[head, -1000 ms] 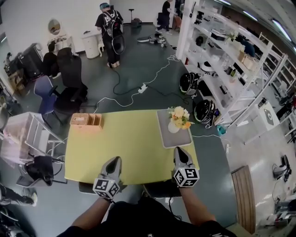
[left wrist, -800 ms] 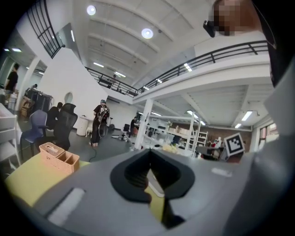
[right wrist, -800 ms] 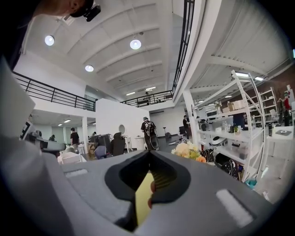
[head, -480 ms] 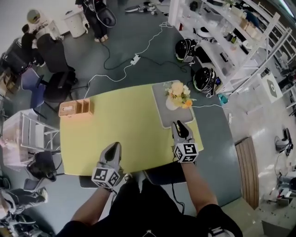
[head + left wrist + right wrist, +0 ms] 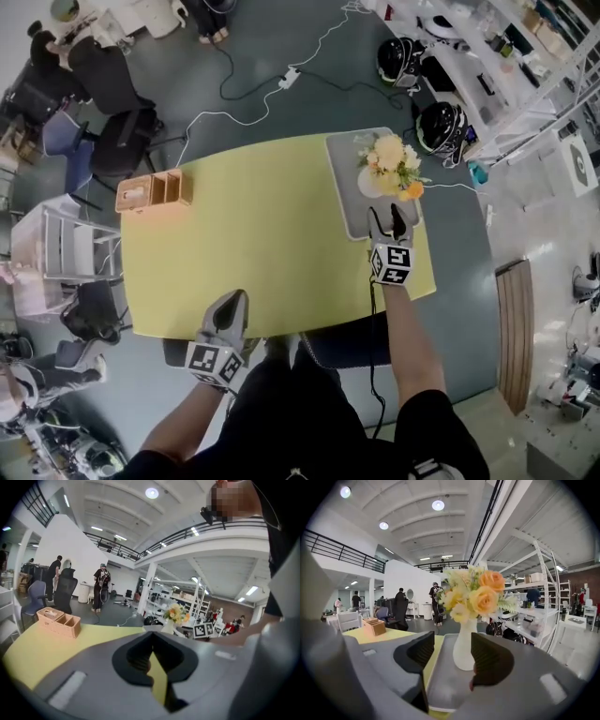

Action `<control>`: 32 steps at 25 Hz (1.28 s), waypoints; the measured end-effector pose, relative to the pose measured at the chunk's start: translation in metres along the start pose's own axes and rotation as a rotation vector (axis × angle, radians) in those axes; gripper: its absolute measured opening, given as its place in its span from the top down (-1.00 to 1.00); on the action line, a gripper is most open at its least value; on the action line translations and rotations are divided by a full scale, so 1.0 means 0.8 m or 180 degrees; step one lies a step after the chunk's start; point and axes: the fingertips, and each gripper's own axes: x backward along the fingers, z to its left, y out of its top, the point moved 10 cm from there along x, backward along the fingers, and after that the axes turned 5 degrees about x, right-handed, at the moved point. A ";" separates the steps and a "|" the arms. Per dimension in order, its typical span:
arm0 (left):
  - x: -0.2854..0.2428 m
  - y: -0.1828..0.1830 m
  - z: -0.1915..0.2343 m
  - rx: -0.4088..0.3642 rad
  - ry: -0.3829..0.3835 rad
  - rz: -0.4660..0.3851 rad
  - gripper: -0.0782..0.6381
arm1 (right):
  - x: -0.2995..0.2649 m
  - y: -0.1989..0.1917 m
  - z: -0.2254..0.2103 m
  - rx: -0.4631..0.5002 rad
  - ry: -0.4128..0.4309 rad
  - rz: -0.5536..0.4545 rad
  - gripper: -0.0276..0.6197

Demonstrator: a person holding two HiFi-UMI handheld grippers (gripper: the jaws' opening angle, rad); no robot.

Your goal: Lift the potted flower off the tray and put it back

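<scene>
White-vased potted flower stands on the grey tray, frame centre; we observe the right hand-held gripper just opened, flanking it without contact; left hand-held gripper closed

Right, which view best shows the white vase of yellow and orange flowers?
The right gripper view: the white vase of yellow and orange flowers stands close, upright on the grey tray. The head view shows it small, from above; the left gripper view, tiny and distant.
</scene>
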 end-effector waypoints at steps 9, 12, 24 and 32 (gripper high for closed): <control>0.003 -0.058 0.023 0.0123 0.0224 0.0267 0.76 | -0.091 -0.028 -0.043 0.0084 -0.0057 -0.0078 -0.06; 0.003 -0.071 0.025 0.0162 0.0259 0.0337 0.76 | -0.110 -0.024 -0.049 0.0102 -0.0051 -0.0158 -0.07; 0.003 -0.110 0.027 0.0202 0.0333 0.0532 0.76 | -0.150 -0.020 -0.063 0.0098 -0.0048 -0.0321 -0.08; 0.005 -0.116 0.026 0.0170 0.0355 0.0572 0.76 | -0.160 -0.018 -0.069 0.0028 -0.0074 -0.0372 -0.05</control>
